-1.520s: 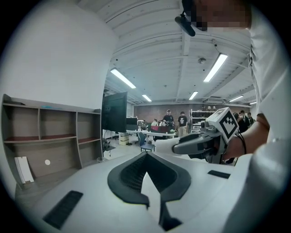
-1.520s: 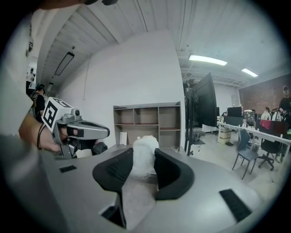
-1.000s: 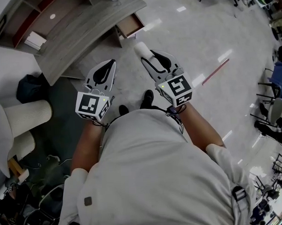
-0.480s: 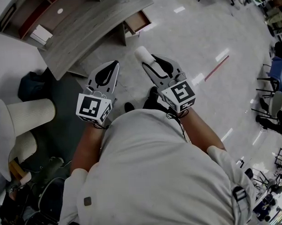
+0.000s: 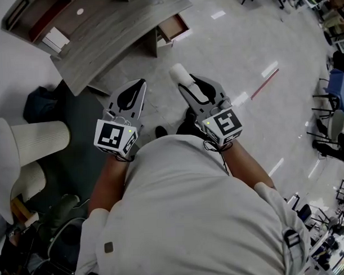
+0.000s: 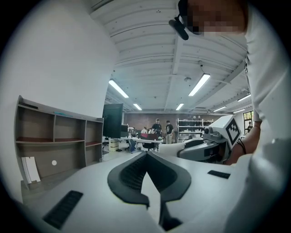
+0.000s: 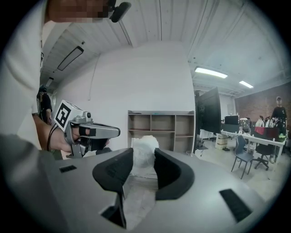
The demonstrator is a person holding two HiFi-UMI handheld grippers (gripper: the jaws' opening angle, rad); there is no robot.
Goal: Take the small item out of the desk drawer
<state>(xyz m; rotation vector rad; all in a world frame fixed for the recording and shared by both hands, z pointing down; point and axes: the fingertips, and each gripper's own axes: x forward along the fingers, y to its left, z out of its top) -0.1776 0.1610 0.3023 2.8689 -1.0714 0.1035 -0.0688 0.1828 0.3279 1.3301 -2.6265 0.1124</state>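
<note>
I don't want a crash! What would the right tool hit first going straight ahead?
Probably the wooden desk: the right tool, shut on a white fluffy item, points at it across the floor; depth is unclear.

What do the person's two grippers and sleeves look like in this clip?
Both the left gripper and right gripper are light grey wedge-shaped shells with black ribbed fingers. Each carries a white cube with black square markers. Thin black cables trail at the right wrist. The person wears a pale shirt, sleeves ending near the elbows.
</note>
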